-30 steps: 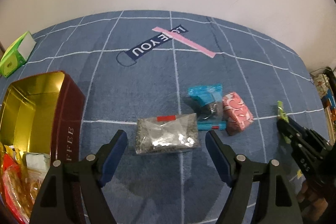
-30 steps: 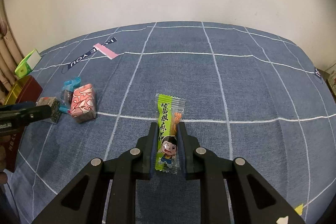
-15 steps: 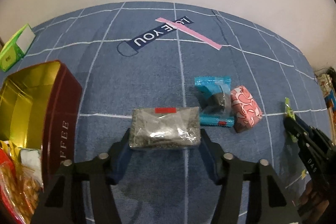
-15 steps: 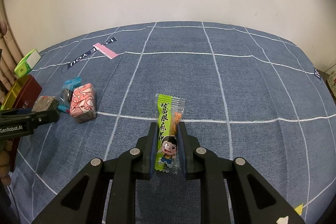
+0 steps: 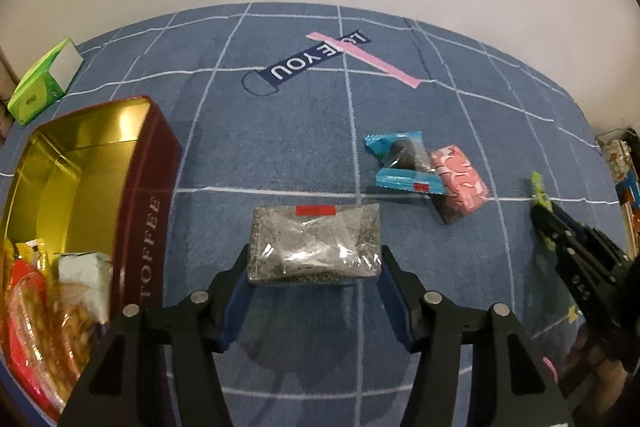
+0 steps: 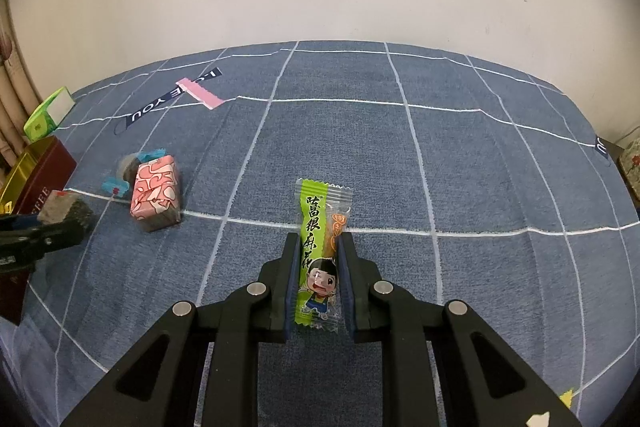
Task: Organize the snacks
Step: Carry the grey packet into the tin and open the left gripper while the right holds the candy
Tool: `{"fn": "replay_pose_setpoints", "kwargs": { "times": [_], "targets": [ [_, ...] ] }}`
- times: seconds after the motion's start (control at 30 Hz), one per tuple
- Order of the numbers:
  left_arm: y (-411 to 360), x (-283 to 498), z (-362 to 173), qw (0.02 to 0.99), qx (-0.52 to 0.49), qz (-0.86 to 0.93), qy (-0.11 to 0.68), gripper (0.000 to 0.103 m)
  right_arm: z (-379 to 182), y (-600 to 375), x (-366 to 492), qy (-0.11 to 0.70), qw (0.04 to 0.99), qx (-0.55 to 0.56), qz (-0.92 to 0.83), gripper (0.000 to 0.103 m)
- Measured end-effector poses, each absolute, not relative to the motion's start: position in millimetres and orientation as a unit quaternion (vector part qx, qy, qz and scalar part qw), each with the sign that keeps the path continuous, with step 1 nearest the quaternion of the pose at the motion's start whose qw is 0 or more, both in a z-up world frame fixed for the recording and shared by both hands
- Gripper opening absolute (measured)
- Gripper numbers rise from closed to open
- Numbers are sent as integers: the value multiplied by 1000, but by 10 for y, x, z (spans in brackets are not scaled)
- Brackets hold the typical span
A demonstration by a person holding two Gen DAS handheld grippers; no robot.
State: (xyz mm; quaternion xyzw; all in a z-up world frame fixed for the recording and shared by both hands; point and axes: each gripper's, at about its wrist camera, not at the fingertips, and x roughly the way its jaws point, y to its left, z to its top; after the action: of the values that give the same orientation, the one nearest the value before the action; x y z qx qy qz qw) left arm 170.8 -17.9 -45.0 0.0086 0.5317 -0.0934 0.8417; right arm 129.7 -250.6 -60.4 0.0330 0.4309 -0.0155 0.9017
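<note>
My left gripper is shut on a clear grey snack bag with a red label, held just above the blue cloth. A dark red tin with a gold inside stands to its left, with several snacks in its near end. A blue-wrapped snack and a pink patterned snack lie to the right. My right gripper is shut on a green snack packet held upright; it shows at the left wrist view's right edge. The pink snack lies to its left.
A green and white box lies at the far left near the wall. A dark "LOVE YOU" label with a pink strip lies on the blue gridded cloth. Clutter sits past the cloth's right edge.
My left gripper moved forward around the grey bag and shut on it, and has lifted it slightly. My right gripper has kept hold of the green packet and barely moved.
</note>
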Motion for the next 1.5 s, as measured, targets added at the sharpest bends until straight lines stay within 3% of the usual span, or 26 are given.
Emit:
{"fn": "replay_pose_setpoints", "kwargs": {
  "times": [0.33,0.67,1.03,1.5],
  "targets": [
    [32,1572,13,856,5,-89,508,59,-610,-2477,1306,432,901,19,-23,17],
    [740,1556,400,873,13,-29,486,59,-606,-2444,1304,433,901,7,-30,17],
    [1442,1929,210,855,37,17,517,59,-609,-2409,1314,434,900,-5,-36,18],
    [1674,2211,-210,824,41,12,565,59,-603,-2395,1305,434,900,-11,-40,19]
  ]
}}
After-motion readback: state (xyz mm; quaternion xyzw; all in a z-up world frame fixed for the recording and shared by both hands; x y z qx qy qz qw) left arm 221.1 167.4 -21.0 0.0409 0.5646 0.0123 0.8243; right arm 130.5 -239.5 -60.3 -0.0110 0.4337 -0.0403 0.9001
